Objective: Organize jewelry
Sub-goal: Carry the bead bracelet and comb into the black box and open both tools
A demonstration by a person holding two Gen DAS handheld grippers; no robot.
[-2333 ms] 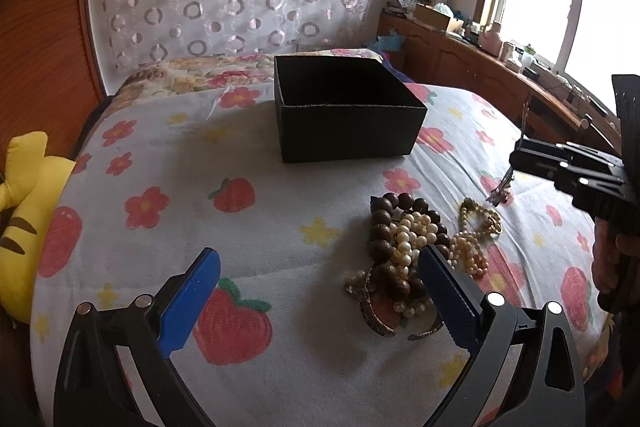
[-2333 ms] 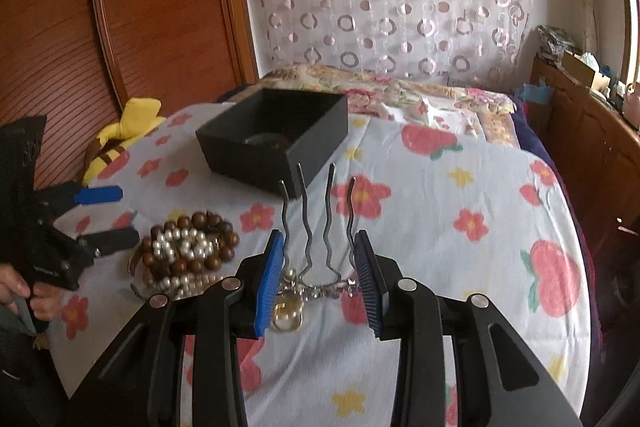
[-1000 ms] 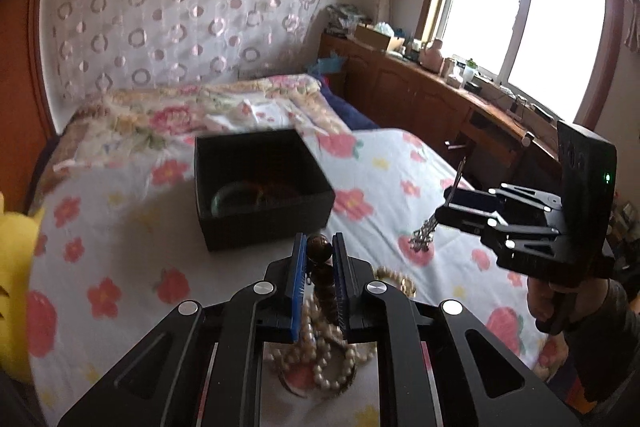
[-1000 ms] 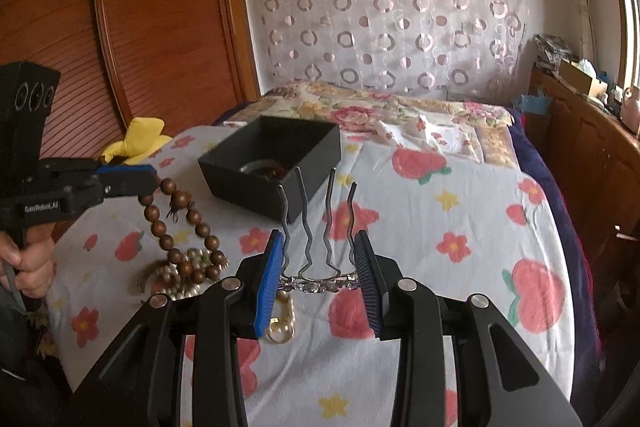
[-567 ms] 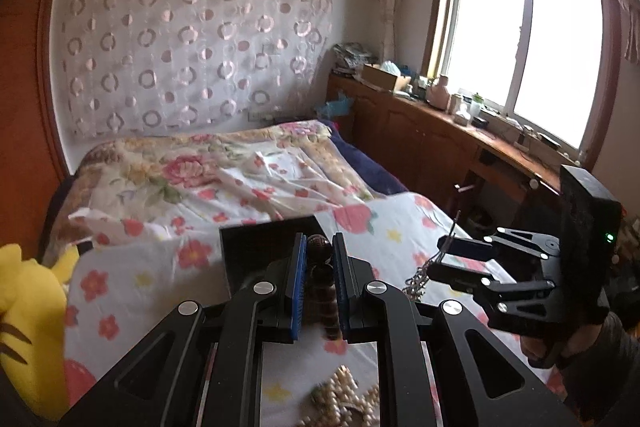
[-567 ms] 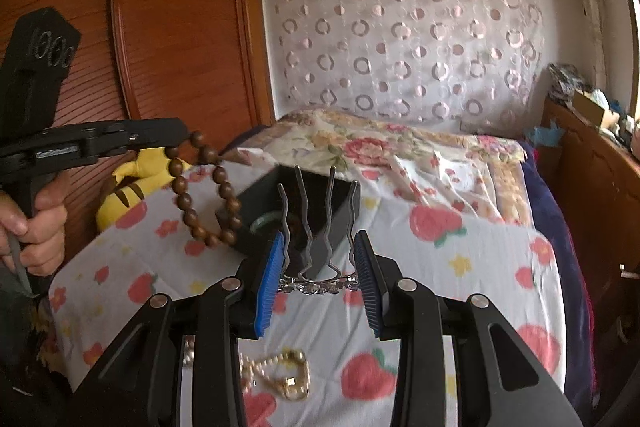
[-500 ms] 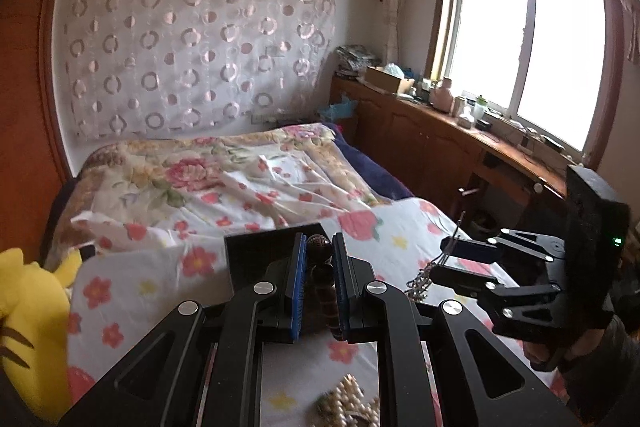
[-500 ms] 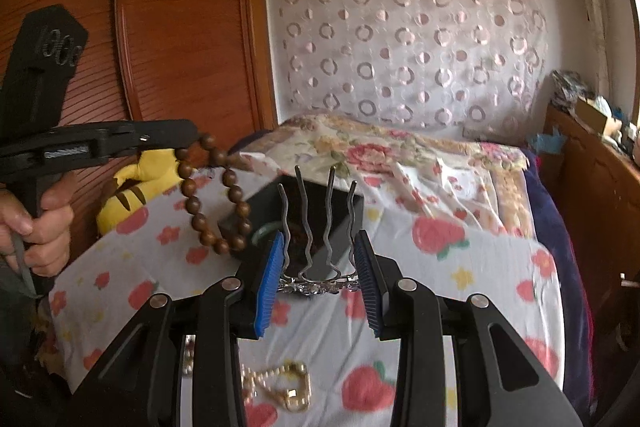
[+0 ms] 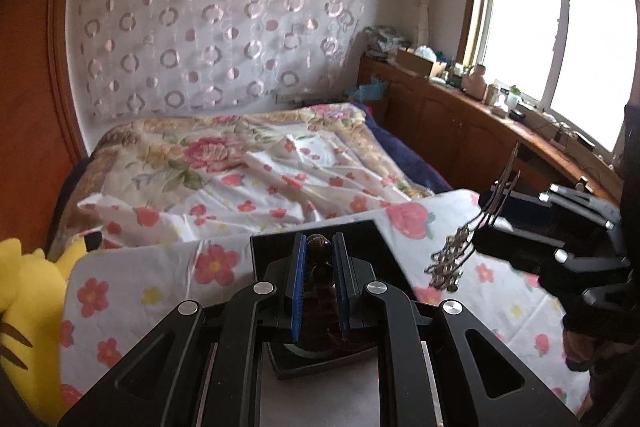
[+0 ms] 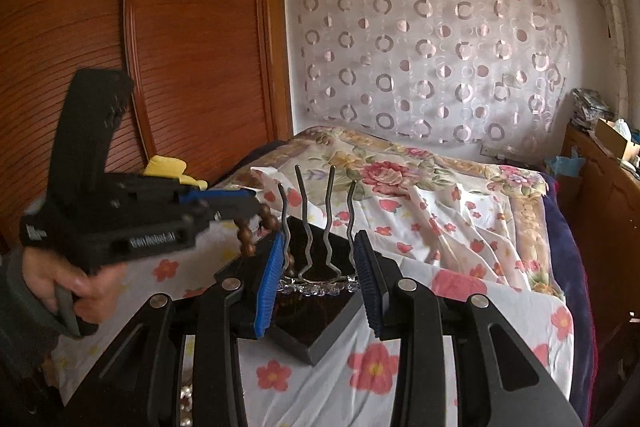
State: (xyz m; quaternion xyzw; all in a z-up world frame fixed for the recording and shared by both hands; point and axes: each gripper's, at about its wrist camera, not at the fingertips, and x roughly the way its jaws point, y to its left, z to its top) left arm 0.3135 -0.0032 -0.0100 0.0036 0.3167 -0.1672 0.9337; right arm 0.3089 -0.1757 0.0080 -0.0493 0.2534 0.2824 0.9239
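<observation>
My left gripper (image 9: 319,257) is shut on a brown wooden bead bracelet (image 9: 319,247) and holds it above the black box (image 9: 380,247) on the floral bedsheet. The bracelet (image 10: 246,239) hangs from the left gripper (image 10: 256,205) in the right wrist view too. My right gripper (image 10: 320,261) is shut on a silver hair comb (image 10: 316,227) with wavy prongs and a crystal base, held over the box (image 10: 316,327). The comb (image 9: 460,247) and right gripper (image 9: 478,235) show at the right of the left wrist view.
A yellow plush toy (image 9: 20,291) lies at the left bed edge. A wooden wardrobe (image 10: 180,47) stands to the left, a wooden counter (image 9: 480,123) under the window to the right. A rumpled floral quilt (image 9: 224,167) lies behind the box.
Both grippers have moved closer over the black box with their items. The jewelry pile has dropped out of the left wrist view.
</observation>
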